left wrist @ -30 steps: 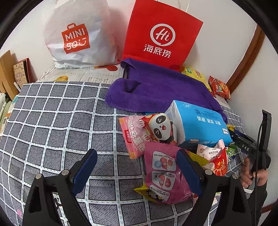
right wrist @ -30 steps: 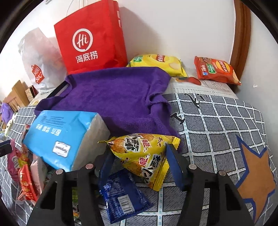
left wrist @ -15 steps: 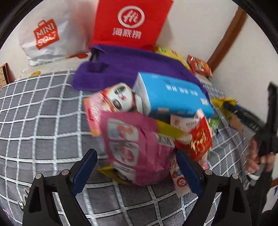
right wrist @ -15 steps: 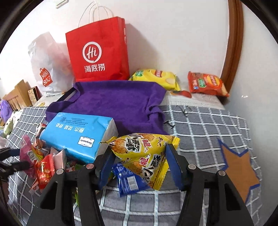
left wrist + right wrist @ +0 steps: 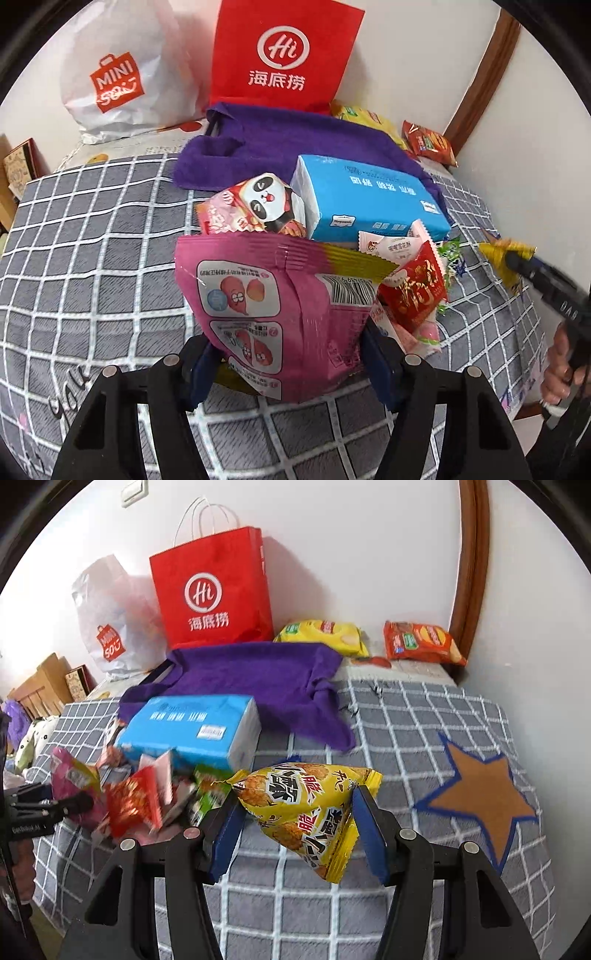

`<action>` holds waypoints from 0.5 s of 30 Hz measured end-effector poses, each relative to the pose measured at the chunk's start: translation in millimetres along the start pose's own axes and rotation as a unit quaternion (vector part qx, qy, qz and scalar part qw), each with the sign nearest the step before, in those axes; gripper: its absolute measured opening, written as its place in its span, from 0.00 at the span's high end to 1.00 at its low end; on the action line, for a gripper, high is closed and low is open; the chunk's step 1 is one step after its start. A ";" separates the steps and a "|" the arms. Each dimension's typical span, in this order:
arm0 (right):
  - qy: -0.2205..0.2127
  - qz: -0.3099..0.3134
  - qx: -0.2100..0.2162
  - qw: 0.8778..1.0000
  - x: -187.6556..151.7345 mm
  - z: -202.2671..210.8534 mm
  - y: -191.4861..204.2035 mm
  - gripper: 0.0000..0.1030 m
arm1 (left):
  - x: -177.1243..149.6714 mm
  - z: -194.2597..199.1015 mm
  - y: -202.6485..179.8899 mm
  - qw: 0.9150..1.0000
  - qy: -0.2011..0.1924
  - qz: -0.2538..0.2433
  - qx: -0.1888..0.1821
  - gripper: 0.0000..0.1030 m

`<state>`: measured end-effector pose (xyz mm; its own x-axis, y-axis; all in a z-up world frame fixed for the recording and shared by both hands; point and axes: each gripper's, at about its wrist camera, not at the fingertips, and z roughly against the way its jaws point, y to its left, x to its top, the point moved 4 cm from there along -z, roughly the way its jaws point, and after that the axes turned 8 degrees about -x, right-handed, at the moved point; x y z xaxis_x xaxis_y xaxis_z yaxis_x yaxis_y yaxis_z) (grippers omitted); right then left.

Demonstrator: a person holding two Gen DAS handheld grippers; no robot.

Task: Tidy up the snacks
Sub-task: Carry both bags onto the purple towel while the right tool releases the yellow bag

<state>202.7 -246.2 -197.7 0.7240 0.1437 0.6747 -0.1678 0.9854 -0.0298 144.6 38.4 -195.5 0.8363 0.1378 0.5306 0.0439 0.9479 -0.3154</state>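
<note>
A pink snack bag (image 5: 266,295) stands between the blue pads of my left gripper (image 5: 290,369), whose jaws are closing, with both pads against the bag's sides. The same bag (image 5: 70,775) shows at the left of the right wrist view, with the left gripper (image 5: 55,808) on it. My right gripper (image 5: 295,830) is shut on a yellow snack bag (image 5: 306,805), held clear above the checked bedspread (image 5: 424,720). A tip of that yellow bag (image 5: 498,251) sticks out of the right gripper's fingers (image 5: 535,273) at the right edge of the left wrist view.
A pile of small packets lies beside the pink bag: a panda packet (image 5: 258,206), a red packet (image 5: 413,291), and a blue tissue pack (image 5: 362,195). Behind them are a purple towel (image 5: 258,672), a red paper bag (image 5: 210,590), a white plastic bag (image 5: 110,74) and two chip bags (image 5: 421,642) by the wall.
My left gripper moved in over the pink bag and its jaws narrowed onto it. The right gripper rose and drew back with the yellow bag, leaving a blue packet behind.
</note>
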 end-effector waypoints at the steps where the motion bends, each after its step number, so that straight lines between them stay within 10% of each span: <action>1: 0.004 -0.002 -0.001 1.000 -3.4 1.1 1.5 0.44 | -1.3 5.4 0.3 1.000 -0.003 -0.001 0.001 0.36; 15: 0.000 -0.019 0.007 1.000 -12.9 32.9 23.8 0.45 | 12.9 40.5 -15.7 0.999 -0.029 -0.007 -0.036 0.37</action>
<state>167.4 -227.6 -182.9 0.7297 0.1059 0.6755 -0.1488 0.9889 0.0057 132.6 36.9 -151.8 0.8021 0.1433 0.5798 0.0960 0.9272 -0.3620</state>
